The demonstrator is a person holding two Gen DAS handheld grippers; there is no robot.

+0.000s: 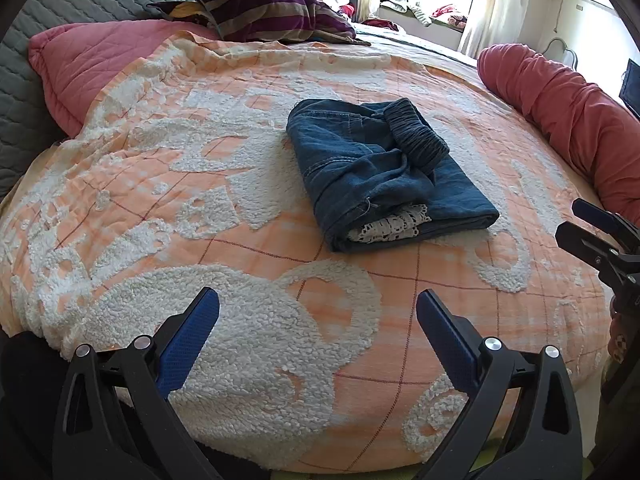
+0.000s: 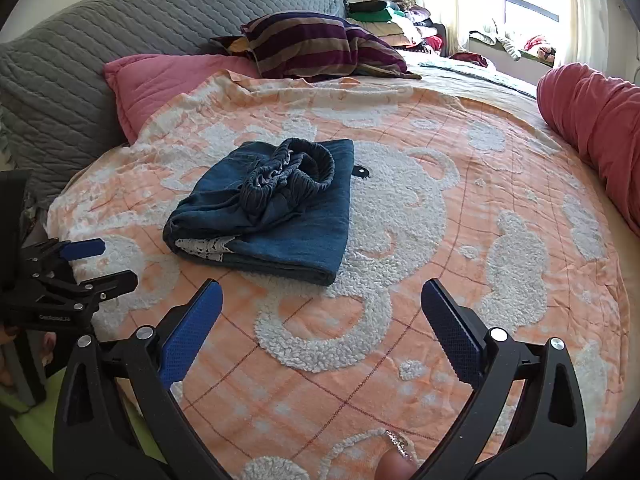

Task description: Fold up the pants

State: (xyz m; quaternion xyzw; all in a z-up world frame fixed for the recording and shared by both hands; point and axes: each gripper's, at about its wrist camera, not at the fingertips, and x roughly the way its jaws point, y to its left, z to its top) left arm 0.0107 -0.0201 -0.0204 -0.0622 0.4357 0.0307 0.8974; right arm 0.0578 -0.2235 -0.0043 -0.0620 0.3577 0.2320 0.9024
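Folded pants (image 1: 384, 168) are lying on the bed (image 1: 240, 240) at 12 o'clock; left tongs (image 1: 318, 312) and right tongs (image 2: 322, 300) are hovering apart, gripping nothing.

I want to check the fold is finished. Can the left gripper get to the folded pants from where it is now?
Probably yes. The left gripper is open and holds nothing, and only bare blanket lies between it and the folded pants. The right gripper stands off to the side, also open.
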